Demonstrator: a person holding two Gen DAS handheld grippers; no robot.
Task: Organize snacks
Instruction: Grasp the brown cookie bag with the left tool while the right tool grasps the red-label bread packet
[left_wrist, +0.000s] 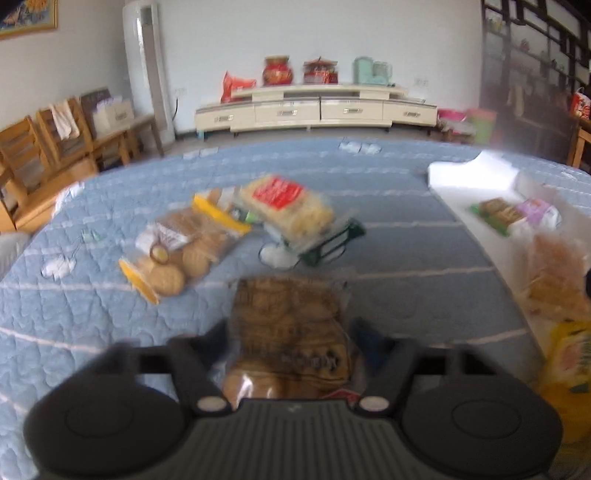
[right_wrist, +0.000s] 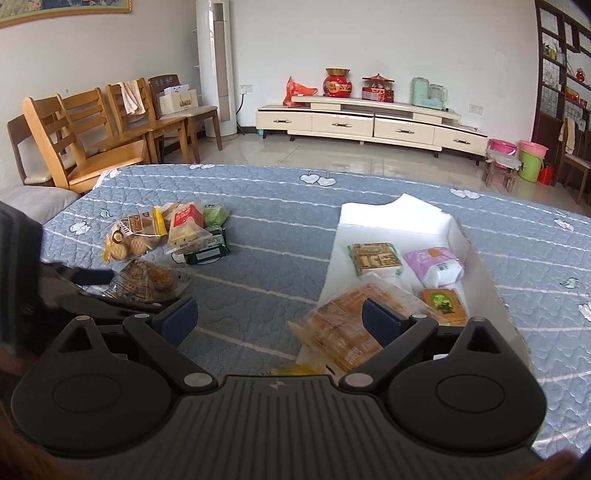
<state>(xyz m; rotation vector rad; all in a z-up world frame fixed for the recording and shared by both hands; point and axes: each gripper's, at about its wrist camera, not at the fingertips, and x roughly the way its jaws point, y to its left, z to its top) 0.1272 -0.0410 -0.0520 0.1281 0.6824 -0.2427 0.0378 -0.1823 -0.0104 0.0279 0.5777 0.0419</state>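
Your left gripper (left_wrist: 291, 332) has its jaws clenched on a brown packet of biscuits (left_wrist: 290, 332), held between them just above the blue quilted bed cover (left_wrist: 406, 251); the left wrist view is blurred, so the print on the wrapper cannot be read. From the right wrist view the same brown packet (right_wrist: 146, 280) sits at the far left, with the left gripper's dark body beside it.

Your right gripper (right_wrist: 279, 314) hangs with its jaws released and wide apart, nothing between them. Its left blue pad (right_wrist: 177, 317) is over bare quilt; its right pad is over the near corner of the white tray (right_wrist: 476, 266).

In the tray lie a large clear bag of golden cakes (right_wrist: 340, 328) nearest you, a small orange packet (right_wrist: 443, 301) to its right, a green-edged cracker pack (right_wrist: 375, 258) further back, and a purple and white pouch (right_wrist: 437, 264) beside that (the two are close but apart). A yellow bag (left_wrist: 569, 369) shows at the tray's near end.

Well to the left of the tray, a loose heap rests on the bed: a clear bag of round biscuits (right_wrist: 127, 238) with a yellow strip, a red-labelled pack (right_wrist: 186, 225) leaning across a dark green packet (right_wrist: 207, 253), and a light green one (right_wrist: 216, 216) behind.
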